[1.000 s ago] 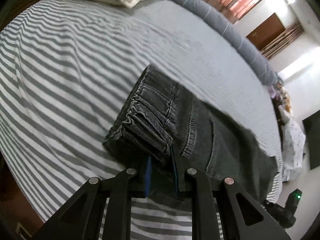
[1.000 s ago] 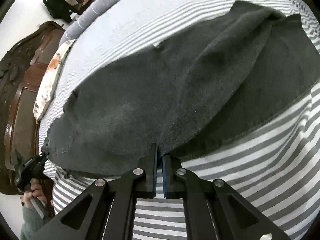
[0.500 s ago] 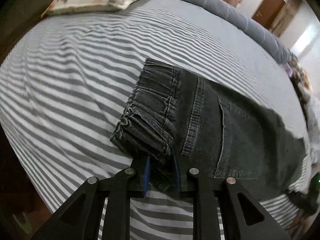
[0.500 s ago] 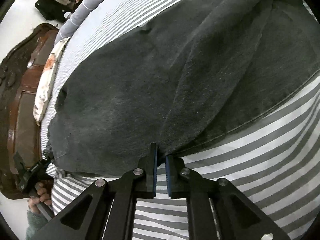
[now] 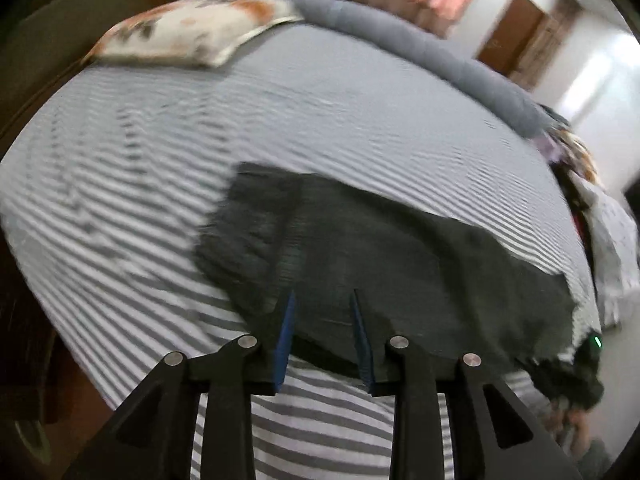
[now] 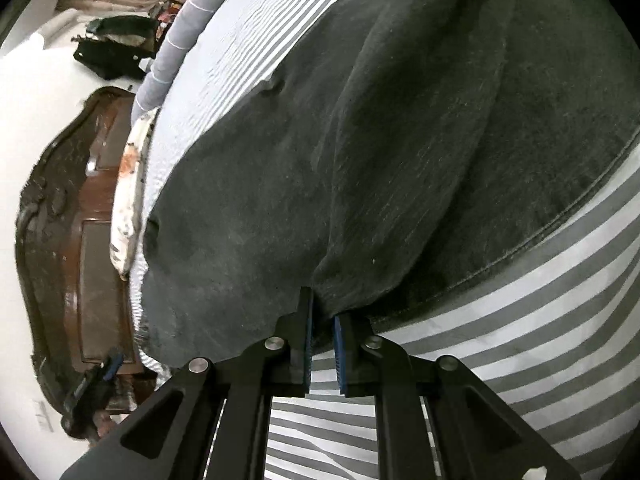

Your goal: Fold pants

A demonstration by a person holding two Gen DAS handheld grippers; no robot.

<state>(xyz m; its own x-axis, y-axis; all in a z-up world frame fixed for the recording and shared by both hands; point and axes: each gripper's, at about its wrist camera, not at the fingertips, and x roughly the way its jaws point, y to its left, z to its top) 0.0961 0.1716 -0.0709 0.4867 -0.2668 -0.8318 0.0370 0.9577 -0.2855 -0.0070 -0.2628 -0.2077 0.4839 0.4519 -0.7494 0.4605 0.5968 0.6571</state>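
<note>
Dark grey denim pants (image 5: pixel 380 248) lie folded lengthwise on the striped bed sheet (image 5: pixel 160 160), waistband to the left. My left gripper (image 5: pixel 323 296) hovers over their near edge, its jaws opening; the blue pads stand apart and touch no cloth. The view is blurred by motion. In the right wrist view the pants (image 6: pixel 360 140) fill most of the picture. A raised fold of one leg runs down into my right gripper (image 6: pixel 322 312), whose pads pinch its edge with only a narrow gap.
A flowered pillow (image 5: pixel 192 32) and a grey bolster (image 5: pixel 420 52) lie along the far side of the bed. A dark wooden headboard (image 6: pixel 80 220) stands to the left in the right wrist view. Clothes are piled at the right end (image 5: pixel 600 216).
My left gripper let go of the waistband, spread its pads and rose back from the pants. My right gripper sank toward the sheet with the leg fold still in it, its pads slightly wider.
</note>
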